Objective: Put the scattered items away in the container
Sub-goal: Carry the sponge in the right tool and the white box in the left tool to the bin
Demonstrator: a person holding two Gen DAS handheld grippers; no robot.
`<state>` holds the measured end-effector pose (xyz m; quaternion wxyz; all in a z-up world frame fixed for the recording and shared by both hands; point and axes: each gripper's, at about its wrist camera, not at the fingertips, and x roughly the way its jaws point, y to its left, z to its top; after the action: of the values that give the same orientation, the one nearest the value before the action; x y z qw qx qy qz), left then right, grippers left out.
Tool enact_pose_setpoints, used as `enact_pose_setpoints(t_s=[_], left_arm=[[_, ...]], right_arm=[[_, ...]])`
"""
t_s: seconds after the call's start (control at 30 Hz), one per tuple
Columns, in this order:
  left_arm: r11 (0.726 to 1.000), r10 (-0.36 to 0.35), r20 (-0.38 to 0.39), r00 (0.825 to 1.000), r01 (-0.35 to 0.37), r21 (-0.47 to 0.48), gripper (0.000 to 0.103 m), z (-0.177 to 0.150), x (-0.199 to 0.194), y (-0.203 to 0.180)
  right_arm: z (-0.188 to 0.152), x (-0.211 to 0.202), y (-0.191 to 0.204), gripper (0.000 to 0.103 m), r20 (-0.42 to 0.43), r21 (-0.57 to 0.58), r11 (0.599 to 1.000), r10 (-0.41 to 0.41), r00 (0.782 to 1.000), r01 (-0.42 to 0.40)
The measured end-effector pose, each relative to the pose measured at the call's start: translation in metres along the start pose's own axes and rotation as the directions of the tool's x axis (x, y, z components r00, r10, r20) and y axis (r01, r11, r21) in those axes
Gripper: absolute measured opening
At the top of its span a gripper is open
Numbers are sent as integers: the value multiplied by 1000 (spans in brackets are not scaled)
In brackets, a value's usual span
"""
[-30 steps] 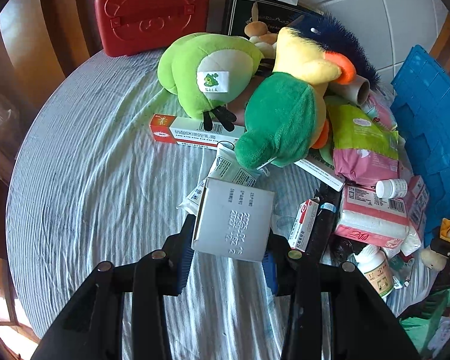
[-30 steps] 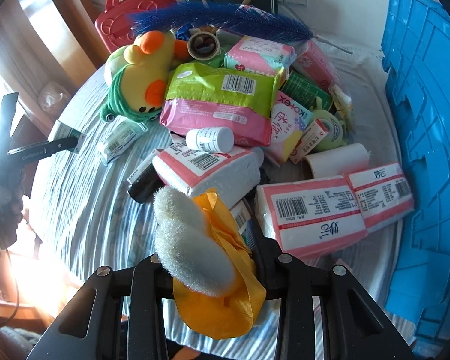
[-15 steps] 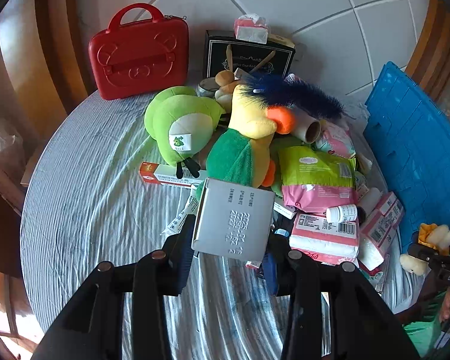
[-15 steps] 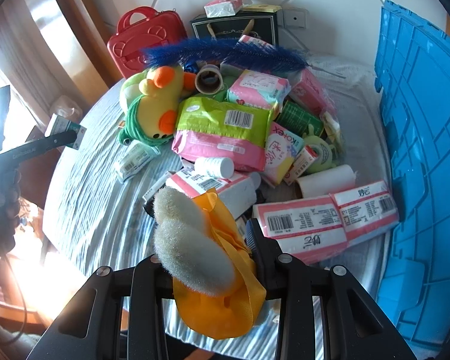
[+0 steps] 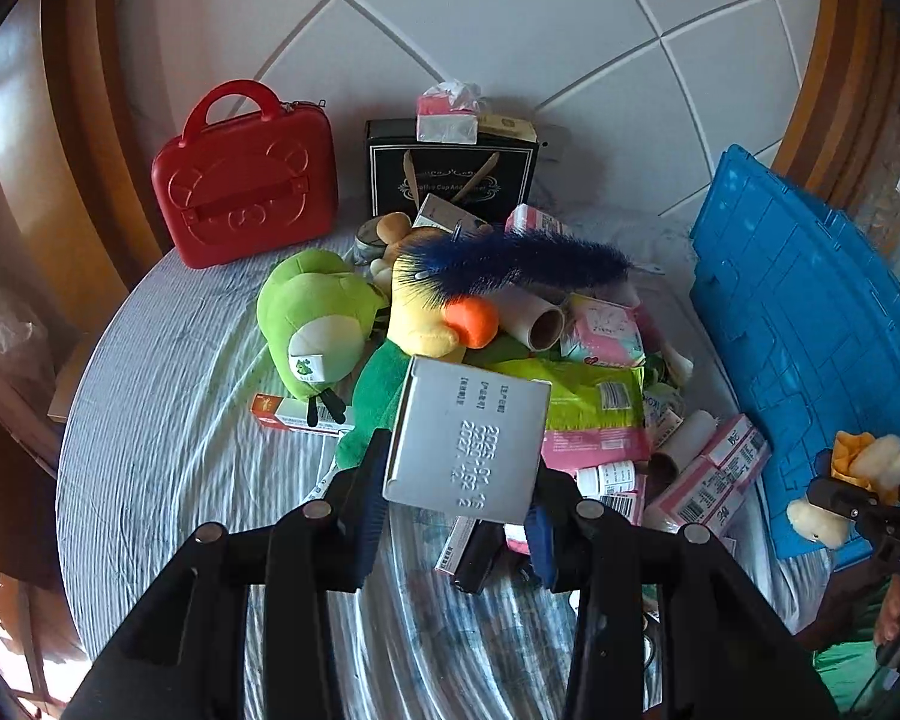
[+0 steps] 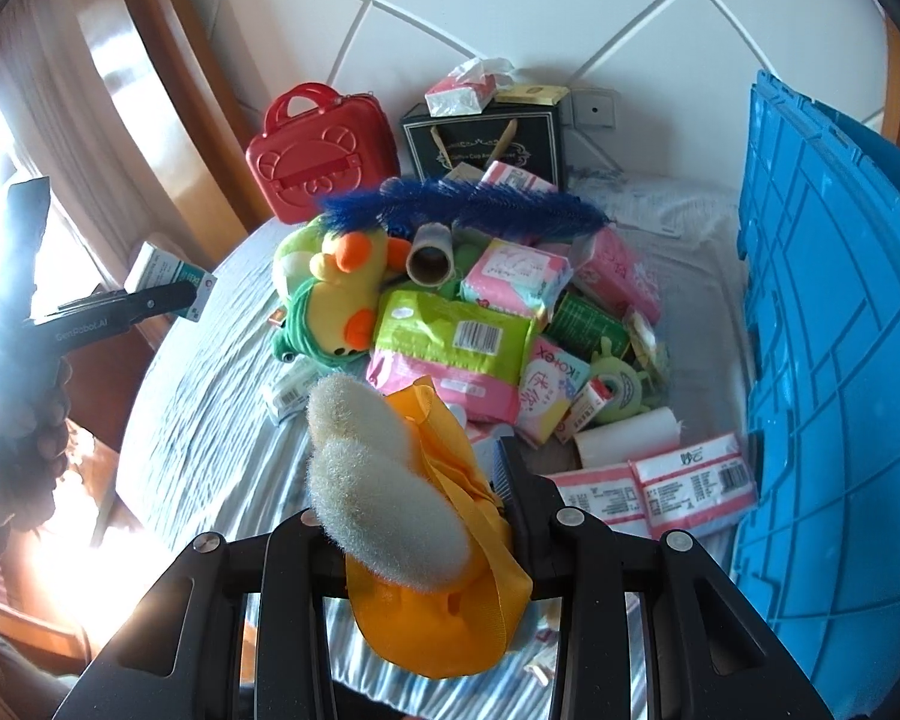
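Here, the left hand-held gripper [image 5: 459, 498] is closed on a small flat grey cardboard box [image 5: 468, 435], its blue pads pressing the box's two side edges. The box is held up off the round desk covered in blue-grey striped cloth [image 5: 168, 420], broad printed face toward the camera, tilted slightly, its long axis running roughly along the fingers and pointing away toward the pile. The printed date lines run sideways across that face.

The right hand-held gripper [image 6: 414, 510] is clamped on a yellow fabric plush toy with two fuzzy cream-white lobes [image 6: 384, 486]. The toy's long axis lies diagonally, the lobes reaching up and left past the fingers, the yellow body hanging down below them. It too is clear of the desk.

The tall blue plastic crate [image 6: 840, 360] stands at the right edge of the desk, its ribbed wall facing the pile. Beside it lies the heap: a green and yellow plush duck with an orange beak [image 6: 336, 300], a lime-green plush frog [image 5: 312, 324], a dark blue feather [image 6: 468, 207] lying crosswise on top, a green and pink soft pack [image 6: 456, 342], and pink and white tissue packs [image 6: 660, 489] near the crate. A red hard plastic carry case [image 5: 246, 180] stands upright at the back against the white tiled wall.
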<state>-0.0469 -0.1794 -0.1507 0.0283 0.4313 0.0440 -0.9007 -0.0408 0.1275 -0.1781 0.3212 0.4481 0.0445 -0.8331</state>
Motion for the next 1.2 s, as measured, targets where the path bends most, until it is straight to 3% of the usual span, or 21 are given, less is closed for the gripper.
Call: enact_pose_setpoints(t_s=[0.47,1.2], left_arm=[[999,-11,65,998,8,37,39,34,-31,-59],[989,-69,130,989,51,142,39,84,-55,-165]], right_arm=[[31,-52,-21,34,99,-21,999,33,995,-31],[41,-129,-75,34,220,-1,1000,24,975,-25]])
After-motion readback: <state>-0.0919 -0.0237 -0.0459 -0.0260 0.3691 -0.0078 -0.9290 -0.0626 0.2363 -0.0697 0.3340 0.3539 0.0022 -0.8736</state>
